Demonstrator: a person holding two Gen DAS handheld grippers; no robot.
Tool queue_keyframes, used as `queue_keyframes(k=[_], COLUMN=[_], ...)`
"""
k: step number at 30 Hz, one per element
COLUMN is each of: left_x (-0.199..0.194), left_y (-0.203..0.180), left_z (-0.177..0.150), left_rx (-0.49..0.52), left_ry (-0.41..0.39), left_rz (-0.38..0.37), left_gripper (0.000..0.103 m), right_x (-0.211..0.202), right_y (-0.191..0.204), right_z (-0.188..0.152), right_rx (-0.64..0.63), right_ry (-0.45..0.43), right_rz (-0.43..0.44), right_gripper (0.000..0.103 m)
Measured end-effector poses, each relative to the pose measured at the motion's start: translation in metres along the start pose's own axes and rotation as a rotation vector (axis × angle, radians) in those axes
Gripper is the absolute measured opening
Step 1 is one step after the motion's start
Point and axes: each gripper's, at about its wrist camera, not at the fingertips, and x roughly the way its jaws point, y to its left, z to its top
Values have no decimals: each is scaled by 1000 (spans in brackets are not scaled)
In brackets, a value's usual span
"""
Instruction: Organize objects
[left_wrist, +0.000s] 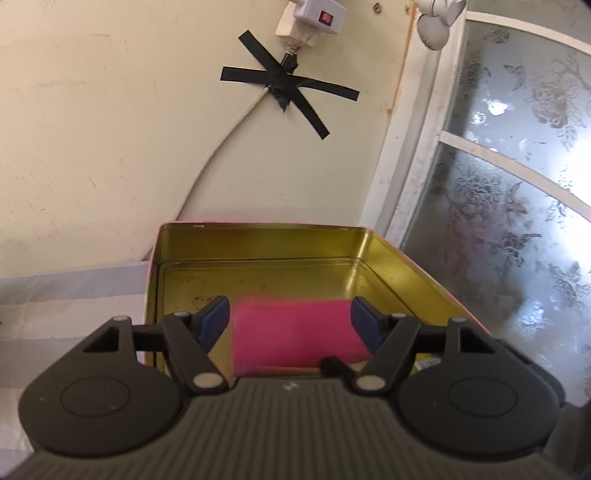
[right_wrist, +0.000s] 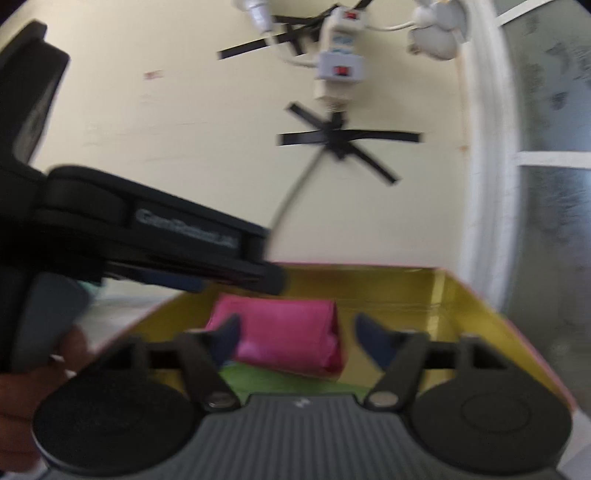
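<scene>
So both claws were spread wide with nothing pinched: the left gripper (left_wrist: 290, 319) hung over the near end of the gold tin box (left_wrist: 258, 236), and the pink packet (left_wrist: 295, 334) sat inside on the tin's floor, framed between its blue fingertips (left_wrist: 212, 319) but not touched. The right gripper (right_wrist: 295, 338) was also over the box, its view pretty blurry, with the packet lying next to something green (right_wrist: 280, 380), too smeared to identify. The tin sat up against a cream wall (left_wrist: 92, 129) with black tape (left_wrist: 291, 88) crossed over a cable, beside a frosted floral window (left_wrist: 517, 184).
</scene>
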Motion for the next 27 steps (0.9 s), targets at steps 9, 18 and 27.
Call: queue_keyframes(k=[9,18,27], left_x=[-55,-148,-198], left_y=[0,49,140], left_z=[-14,-70,-139], left_rx=[18,105,-7], left_ry=[-92,-62,152], left_rz=[24,186,496], left_gripper=[79,80,81], right_x=[-19,-54,-56], right_y=[-13,-6,80], right_z=[-1,6,-8], right_rx=[59,182,126], right_ry=[-68,-89,169], right_rz=[-54,74,451], right_gripper=[83,82,82])
